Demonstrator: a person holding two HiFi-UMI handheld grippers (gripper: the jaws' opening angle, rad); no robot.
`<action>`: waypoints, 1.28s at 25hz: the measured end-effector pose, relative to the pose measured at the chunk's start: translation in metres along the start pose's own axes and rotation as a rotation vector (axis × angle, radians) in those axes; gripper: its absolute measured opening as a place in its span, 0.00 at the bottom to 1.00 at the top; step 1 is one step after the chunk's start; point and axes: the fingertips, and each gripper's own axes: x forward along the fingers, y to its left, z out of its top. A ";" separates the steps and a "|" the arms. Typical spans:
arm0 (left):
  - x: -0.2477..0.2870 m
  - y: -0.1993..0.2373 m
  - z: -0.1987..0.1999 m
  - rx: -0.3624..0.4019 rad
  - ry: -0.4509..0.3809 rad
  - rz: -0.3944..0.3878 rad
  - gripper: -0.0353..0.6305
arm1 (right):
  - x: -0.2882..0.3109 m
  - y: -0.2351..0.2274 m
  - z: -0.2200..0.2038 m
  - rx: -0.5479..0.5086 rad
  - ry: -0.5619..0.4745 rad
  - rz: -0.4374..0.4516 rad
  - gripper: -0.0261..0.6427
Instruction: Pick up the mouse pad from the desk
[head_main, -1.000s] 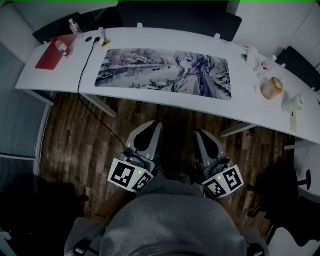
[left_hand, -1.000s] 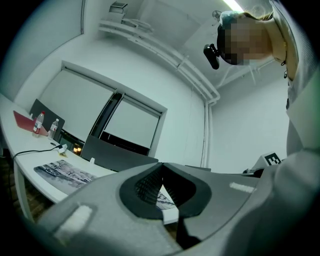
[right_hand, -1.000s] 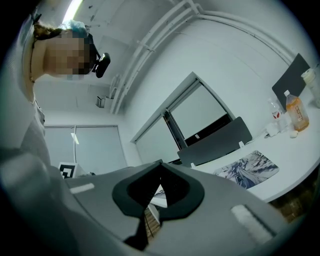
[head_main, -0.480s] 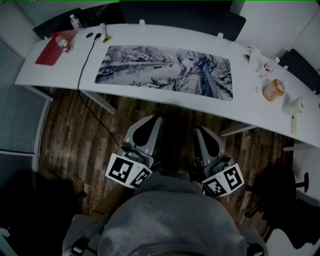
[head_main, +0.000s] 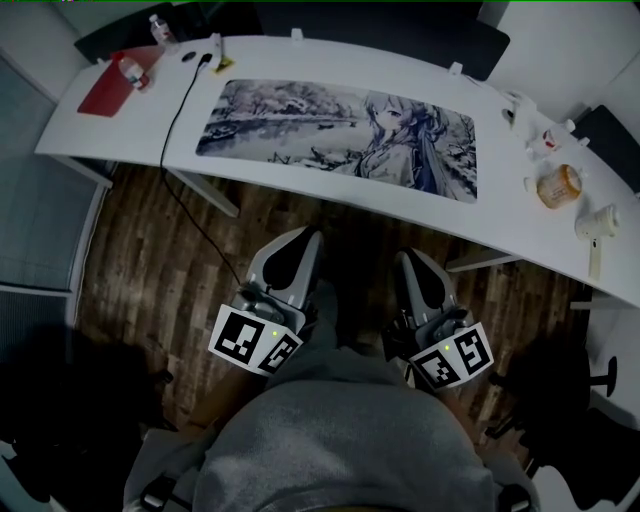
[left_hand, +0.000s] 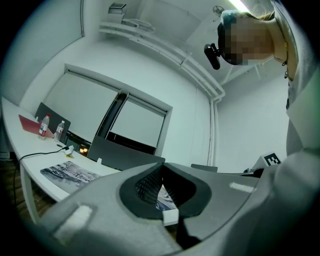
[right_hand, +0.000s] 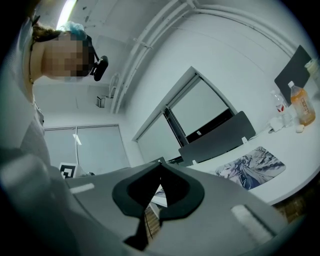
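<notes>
Since left gripper (head_main: 311, 234) and right gripper (head_main: 400, 259) are closed empty, spread both before reaching the mouse pad (head_main: 340, 135) at twelve o'clock.

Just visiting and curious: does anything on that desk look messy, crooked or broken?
Nothing spilled or broken. The mouse pad lies flat along the desk; only a black cable trails over the front edge down to the floor.

The mouse pad (head_main: 340, 138) is a long, wide rectangle printed in grey-blue: a snowy waterside scene on its left part, a long-haired drawn figure toward its right. It lies flat on the white desk (head_main: 130, 135), well ahead of the fingertips of the left gripper (head_main: 307, 240) and right gripper (head_main: 406, 260), touching neither.
</notes>
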 end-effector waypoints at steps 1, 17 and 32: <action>0.003 0.004 0.001 0.000 -0.005 0.004 0.05 | 0.004 -0.001 0.000 -0.005 0.001 0.003 0.04; 0.116 0.085 0.018 0.012 -0.036 -0.050 0.05 | 0.107 -0.071 0.028 -0.054 -0.054 -0.054 0.04; 0.208 0.132 0.023 0.028 0.002 -0.152 0.05 | 0.196 -0.119 0.049 -0.044 -0.068 -0.101 0.04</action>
